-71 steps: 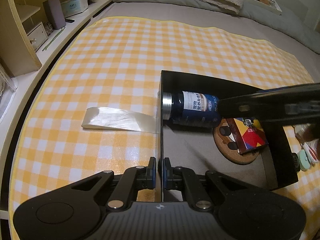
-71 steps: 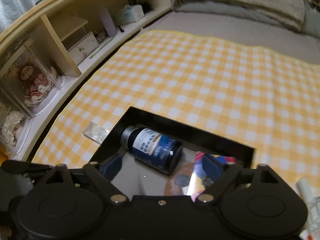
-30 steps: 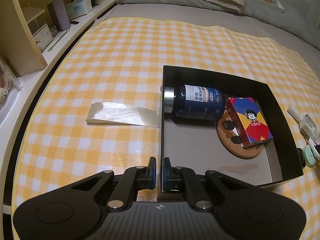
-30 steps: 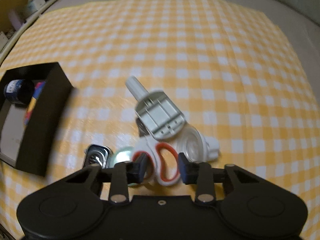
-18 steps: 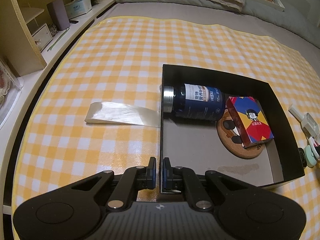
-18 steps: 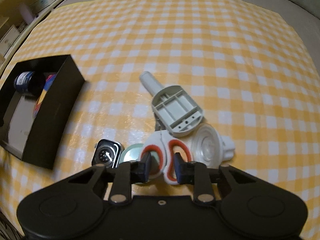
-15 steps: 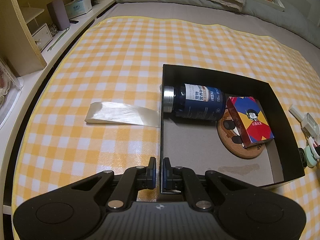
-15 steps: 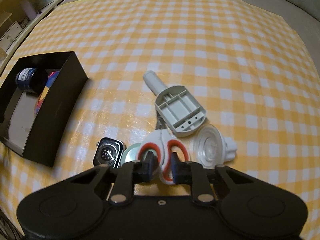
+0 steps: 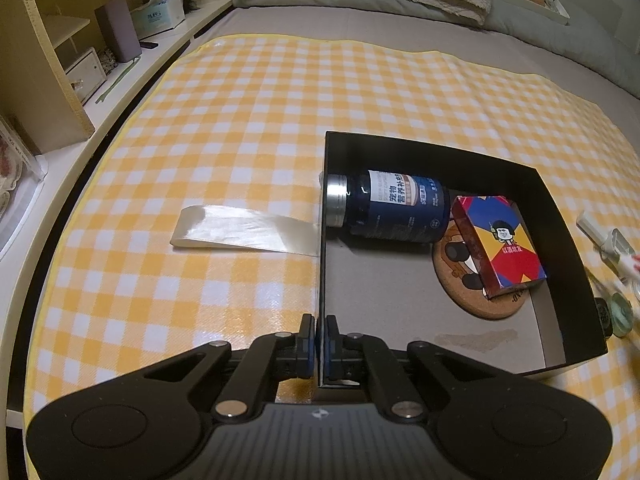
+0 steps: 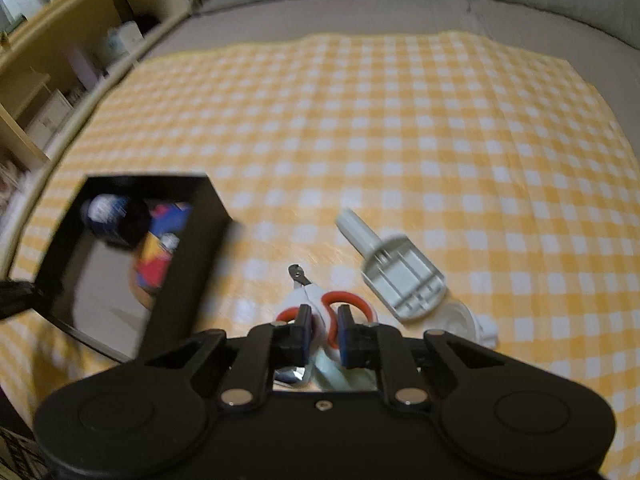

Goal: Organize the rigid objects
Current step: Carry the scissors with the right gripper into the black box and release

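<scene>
Scissors (image 10: 320, 312), flat among the clutter half a second ago, now ride clenched by a handle loop in the right tool (image 10: 322, 334), lifted and swinging toward the black box (image 10: 188, 264) at nine o'clock. Left tool (image 9: 319, 340) stays clamped on the box's near wall, so the next drop into it looks imminent.

A bed (image 9: 360, 28) with a grey cover carries a yellow-and-white checked cloth (image 9: 280, 92), and everything else lies on that cloth. A black open box (image 9: 440, 152) sits on it, with a strip of clear tape (image 9: 244, 232) flat on the cloth just left of the box, one end reaching its left wall. To the right of the box lie a grey plastic tool with a handle (image 10: 394, 270), a white round disc (image 10: 456, 318) partly under that tool, and a pale green round thing (image 9: 622, 314) just beside the box's right wall.
</scene>
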